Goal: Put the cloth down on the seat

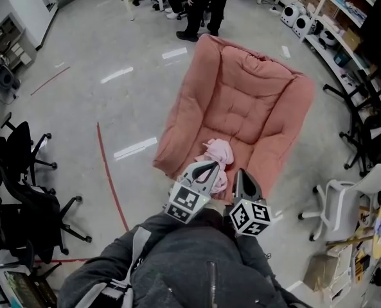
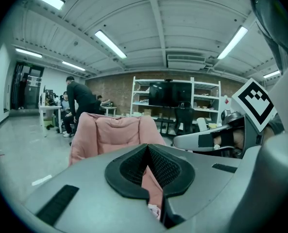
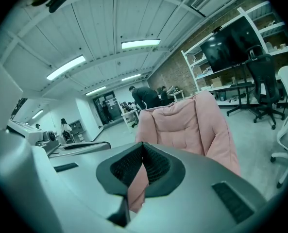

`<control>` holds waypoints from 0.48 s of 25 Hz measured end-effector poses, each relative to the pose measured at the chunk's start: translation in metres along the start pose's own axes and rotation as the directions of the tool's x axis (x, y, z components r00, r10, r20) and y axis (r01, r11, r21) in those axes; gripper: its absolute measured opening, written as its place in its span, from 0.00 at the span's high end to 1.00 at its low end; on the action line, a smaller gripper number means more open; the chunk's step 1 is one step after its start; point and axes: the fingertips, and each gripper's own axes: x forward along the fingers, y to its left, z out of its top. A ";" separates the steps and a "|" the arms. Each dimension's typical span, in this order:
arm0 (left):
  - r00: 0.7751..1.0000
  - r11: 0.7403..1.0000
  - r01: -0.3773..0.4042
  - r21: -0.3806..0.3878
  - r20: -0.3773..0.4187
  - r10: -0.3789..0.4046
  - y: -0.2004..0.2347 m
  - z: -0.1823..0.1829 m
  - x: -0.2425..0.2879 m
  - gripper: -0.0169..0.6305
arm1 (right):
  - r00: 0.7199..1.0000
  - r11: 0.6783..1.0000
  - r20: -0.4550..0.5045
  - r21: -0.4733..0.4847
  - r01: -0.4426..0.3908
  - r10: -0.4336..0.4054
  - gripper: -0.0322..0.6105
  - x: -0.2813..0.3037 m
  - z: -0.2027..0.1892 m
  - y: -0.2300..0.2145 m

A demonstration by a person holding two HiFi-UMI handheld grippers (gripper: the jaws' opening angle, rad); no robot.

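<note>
A pink chair (image 1: 254,95) holding the cloth (image 1: 217,151) stands on a glossy grey floor (image 1: 100,63), with shelves (image 1: 347,18) at right. The left gripper (image 1: 211,167) and right gripper (image 1: 241,174) have closed, empty jaws.

In the head view the left tool (image 1: 209,166) covers the near side of the cloth (image 1: 218,150), and together with the right tool (image 1: 241,174) it hides the front edge of the seat (image 1: 254,108). A standing person (image 1: 203,8) behind the seat is cut off by the top edge. In the left gripper view, a pale scrap (image 2: 154,210) beneath the tool is too small to tell.
</note>
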 end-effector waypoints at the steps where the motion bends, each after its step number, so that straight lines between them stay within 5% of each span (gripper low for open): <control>1: 1.000 1.000 -0.001 -0.004 -0.002 0.001 0.000 -0.001 0.000 0.96 | 1.000 1.000 -0.004 -0.002 -0.003 0.003 0.93 0.000 -0.001 0.000; 12: 1.000 1.000 0.005 -0.020 -0.028 -0.006 0.004 -0.008 0.007 0.96 | 1.000 1.000 -0.019 -0.003 -0.003 0.003 0.93 0.003 -0.004 -0.001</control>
